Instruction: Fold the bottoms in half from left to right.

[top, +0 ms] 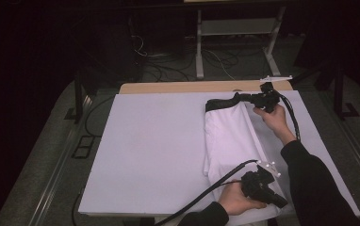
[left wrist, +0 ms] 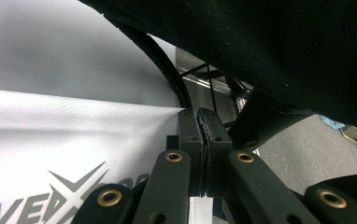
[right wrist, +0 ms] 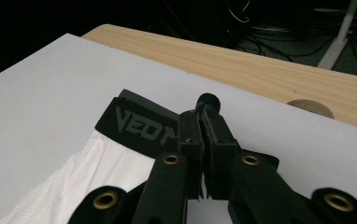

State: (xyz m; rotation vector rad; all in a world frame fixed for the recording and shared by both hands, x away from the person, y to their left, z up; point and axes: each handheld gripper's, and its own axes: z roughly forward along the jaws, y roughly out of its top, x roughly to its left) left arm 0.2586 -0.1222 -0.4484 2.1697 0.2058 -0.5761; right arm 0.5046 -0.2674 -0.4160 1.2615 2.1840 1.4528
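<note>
- Where the white shorts (top: 230,141) lie folded lengthwise on the right half of the white-covered tabletop (top: 154,141), the fabric is smooth, finely perforated mesh.
- Near edge: left gripper (top: 282,203) clenched on the white hem; grey printed lettering just beside it.
- Far edge: right gripper (top: 240,97) clenched on the black elastic waistband (right wrist: 137,123).
- Beyond: bare light-wood strip (right wrist: 260,70).
</note>
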